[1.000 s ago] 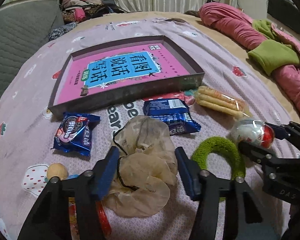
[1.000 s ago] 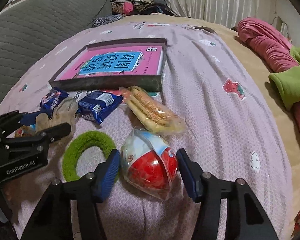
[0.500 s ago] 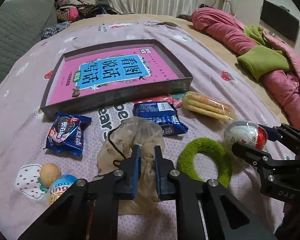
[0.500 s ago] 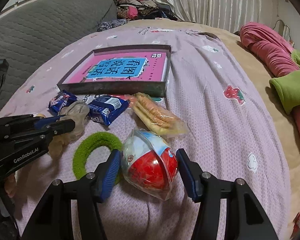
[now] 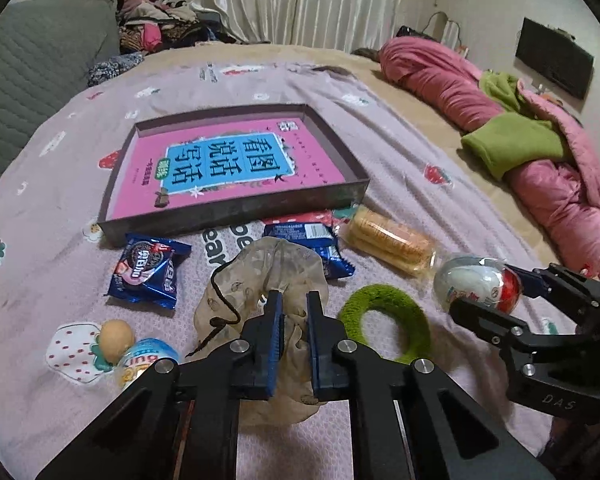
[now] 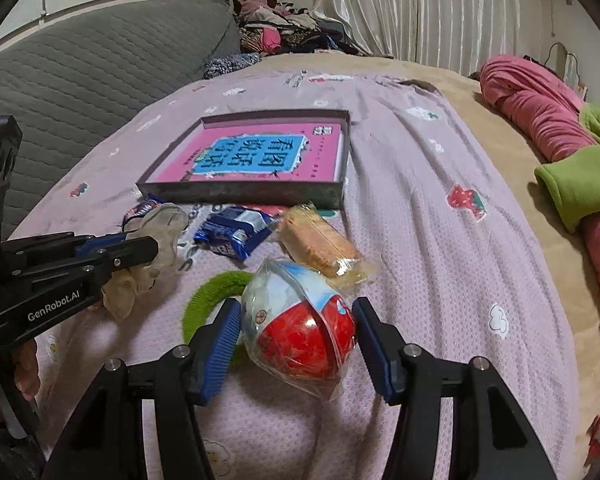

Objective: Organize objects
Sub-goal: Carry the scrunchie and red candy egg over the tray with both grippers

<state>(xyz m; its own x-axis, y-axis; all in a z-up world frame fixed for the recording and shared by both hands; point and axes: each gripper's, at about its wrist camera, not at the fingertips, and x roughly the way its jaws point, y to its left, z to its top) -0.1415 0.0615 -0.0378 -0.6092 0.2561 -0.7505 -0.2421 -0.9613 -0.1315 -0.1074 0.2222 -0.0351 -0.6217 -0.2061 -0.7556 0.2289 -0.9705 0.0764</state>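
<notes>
My left gripper (image 5: 294,312) is shut on a beige sheer scrunchie (image 5: 268,276) and holds it just above the bedspread; it also shows in the right wrist view (image 6: 156,240). My right gripper (image 6: 296,332) is shut on a red and white egg-shaped toy in clear wrap (image 6: 300,324), lifted off the bed; the toy shows in the left wrist view too (image 5: 478,284). A shallow dark box (image 5: 236,216) with a pink book (image 5: 228,164) inside lies ahead.
On the bedspread lie a green fuzzy ring (image 5: 384,320), two blue Oreo packs (image 5: 148,270) (image 5: 304,236), a wafer pack (image 5: 384,240), a small tan ball (image 5: 116,334) and a small tub (image 5: 148,356). Pink bedding (image 5: 540,176) lies right.
My left gripper closed on the scrunchie and lifted it. My right gripper rose with the egg toy. Both cameras moved up and back from the bed.
</notes>
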